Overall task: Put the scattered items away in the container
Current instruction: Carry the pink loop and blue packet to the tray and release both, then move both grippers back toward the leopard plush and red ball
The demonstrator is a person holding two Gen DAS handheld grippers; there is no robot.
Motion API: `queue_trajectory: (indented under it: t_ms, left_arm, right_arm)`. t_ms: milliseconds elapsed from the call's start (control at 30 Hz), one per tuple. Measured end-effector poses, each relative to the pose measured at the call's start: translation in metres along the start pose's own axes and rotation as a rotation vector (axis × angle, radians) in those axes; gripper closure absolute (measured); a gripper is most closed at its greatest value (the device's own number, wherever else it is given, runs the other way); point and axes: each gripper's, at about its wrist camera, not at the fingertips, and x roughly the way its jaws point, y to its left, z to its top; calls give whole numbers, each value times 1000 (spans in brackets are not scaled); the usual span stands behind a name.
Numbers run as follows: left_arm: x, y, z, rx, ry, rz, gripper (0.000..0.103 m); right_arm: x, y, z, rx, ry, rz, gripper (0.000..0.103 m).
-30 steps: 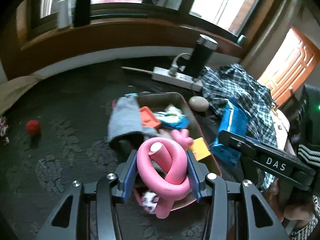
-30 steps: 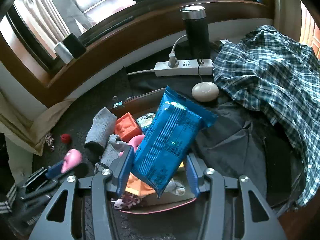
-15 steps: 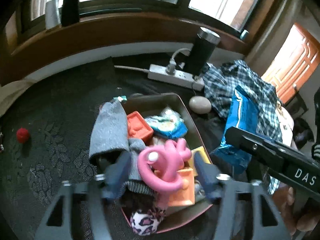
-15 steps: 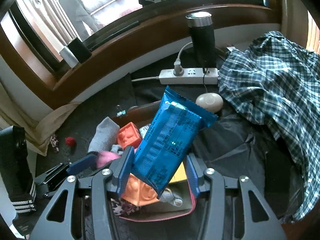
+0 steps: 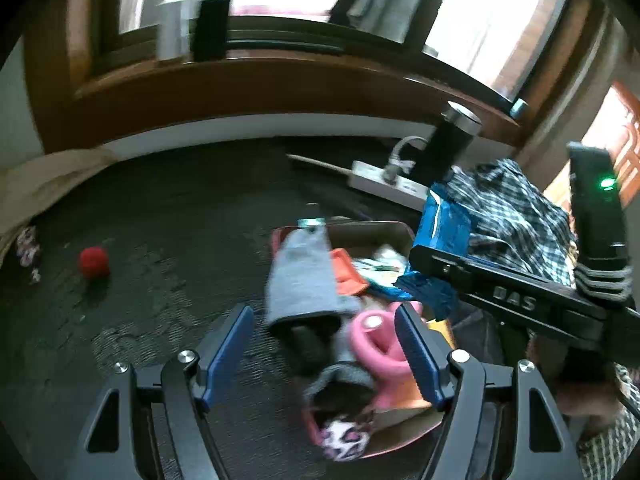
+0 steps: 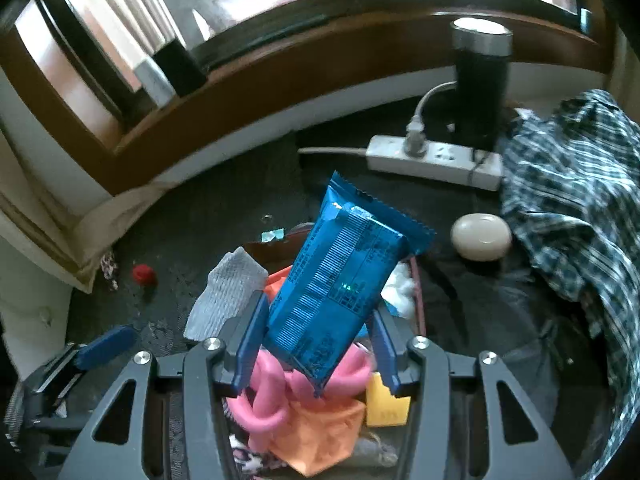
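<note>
The brown container (image 5: 372, 232) sits on the dark mat, full of items: a grey sock (image 5: 300, 280), an orange block (image 5: 348, 276), a pink looped toy (image 5: 376, 344) and a yellow block (image 6: 386, 404). My left gripper (image 5: 324, 352) is open and empty, just left of the container. My right gripper (image 6: 316, 340) is shut on a blue snack packet (image 6: 340, 284) and holds it above the container; the packet also shows in the left wrist view (image 5: 444, 232). A small red ball (image 5: 93, 261) lies on the mat to the left.
A white power strip (image 6: 436, 160) and a black flask (image 6: 480, 80) stand at the back. A beige oval object (image 6: 480, 236) and a plaid shirt (image 6: 572, 208) lie to the right. A small patterned item (image 5: 26, 242) lies far left near a beige cloth.
My left gripper opened, let the pink toy go into the container and moved left. My right gripper carried the blue packet over the container.
</note>
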Motion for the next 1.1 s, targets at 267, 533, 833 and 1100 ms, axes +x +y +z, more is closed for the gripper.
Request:
queue_trajectory:
  t_ms: [267, 533, 833, 1100]
  left_arm:
    - [-13, 52, -11, -118, 3, 52, 28]
    - [-22, 79, -16, -144, 4, 56, 28]
    - [-41, 139, -25, -212, 2, 88, 28]
    - [-66, 227, -31, -321, -21, 155, 28]
  right_arm:
    - [23, 5, 2, 13, 55, -15, 45]
    - [9, 25, 0, 28, 17, -35, 45]
    - [2, 91, -2, -20, -21, 8, 44]
    - [34, 172, -10, -93, 30, 58, 44]
